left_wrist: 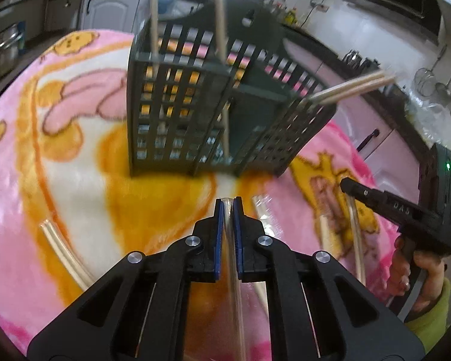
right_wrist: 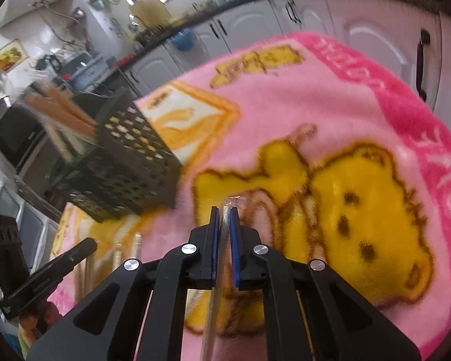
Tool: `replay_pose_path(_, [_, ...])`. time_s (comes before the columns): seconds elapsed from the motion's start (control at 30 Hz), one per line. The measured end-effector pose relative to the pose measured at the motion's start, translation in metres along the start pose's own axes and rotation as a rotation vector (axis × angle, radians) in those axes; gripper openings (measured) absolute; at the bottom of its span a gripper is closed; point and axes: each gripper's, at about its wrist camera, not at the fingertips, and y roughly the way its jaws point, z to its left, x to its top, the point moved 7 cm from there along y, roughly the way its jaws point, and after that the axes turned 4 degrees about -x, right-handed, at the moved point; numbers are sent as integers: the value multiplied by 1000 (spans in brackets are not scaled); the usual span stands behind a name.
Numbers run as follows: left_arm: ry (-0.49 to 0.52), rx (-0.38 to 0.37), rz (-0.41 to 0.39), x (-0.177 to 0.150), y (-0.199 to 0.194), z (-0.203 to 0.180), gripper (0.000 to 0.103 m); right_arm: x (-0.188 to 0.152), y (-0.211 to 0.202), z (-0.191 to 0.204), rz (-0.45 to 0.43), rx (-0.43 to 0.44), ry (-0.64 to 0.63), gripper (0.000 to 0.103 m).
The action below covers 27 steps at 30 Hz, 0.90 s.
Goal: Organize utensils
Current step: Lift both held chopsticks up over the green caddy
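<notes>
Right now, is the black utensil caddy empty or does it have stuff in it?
Not empty. The caddy stands upright with wooden chopsticks sticking out of its top.

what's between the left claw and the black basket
In the left wrist view, only bare pink-and-orange blanket lies between the left claw, shut on a clear-wrapped chopstick pair, and the black basket.

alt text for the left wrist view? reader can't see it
The left gripper is shut on a clear-wrapped chopstick pack above a pink and yellow cartoon blanket. Ahead stands a dark slatted utensil caddy holding wooden chopsticks; more wrapped packs lie on the blanket, and the right gripper shows at right.
</notes>
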Motion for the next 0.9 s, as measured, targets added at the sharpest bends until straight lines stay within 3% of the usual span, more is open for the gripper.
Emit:
replay_pose_path(0.5, [54,-65,-140,38,-46,-46,3,23,-97,52,-266,51,-163,5])
replay_pose_path(0.9, [114,-66,-243,56,-82,-69,3,26,-133,76,-353,82,-228,5])
